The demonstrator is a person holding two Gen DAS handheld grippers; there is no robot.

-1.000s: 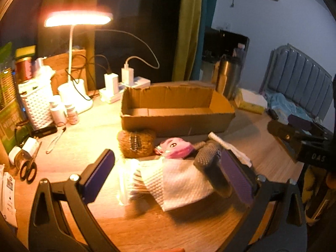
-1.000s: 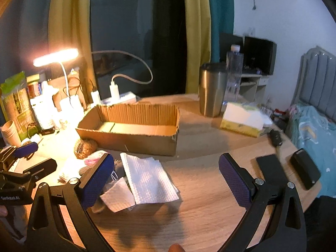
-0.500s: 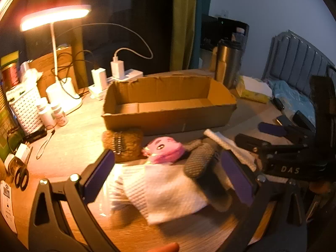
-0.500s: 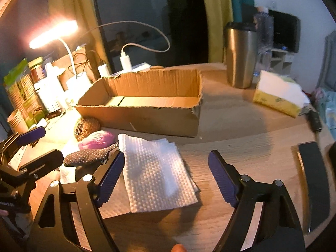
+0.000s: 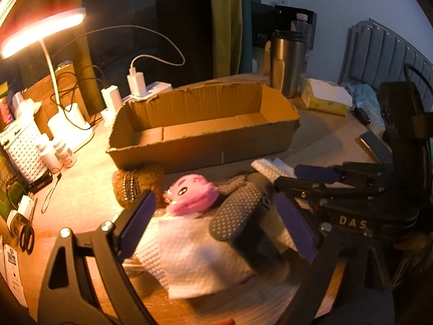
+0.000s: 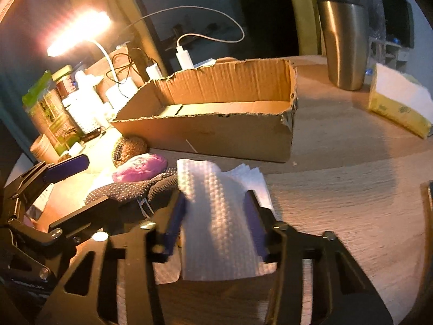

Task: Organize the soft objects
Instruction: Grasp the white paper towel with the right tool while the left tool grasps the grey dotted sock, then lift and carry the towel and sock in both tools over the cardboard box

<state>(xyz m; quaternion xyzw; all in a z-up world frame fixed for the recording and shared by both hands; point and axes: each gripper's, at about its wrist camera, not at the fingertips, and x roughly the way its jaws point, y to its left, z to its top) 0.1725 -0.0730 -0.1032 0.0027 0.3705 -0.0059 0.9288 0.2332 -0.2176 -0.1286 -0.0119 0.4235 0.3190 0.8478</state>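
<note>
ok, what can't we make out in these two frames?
- Dotted gray sock: its far end lies under the left tongs in the left view; motion blur.
- White paper towel: the right tongs cover both edges in the right view, so contact is unclear.
- Brown plush: the pink plush hides part of it.
- Cardboard box: near wall hides the floor.

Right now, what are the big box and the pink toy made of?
The box looks like brown corrugated cardboard, matte: its torn top edge shows ridges. The pink toy looks like fuzzy plush fabric, though blur leaves that uncertain.
</note>
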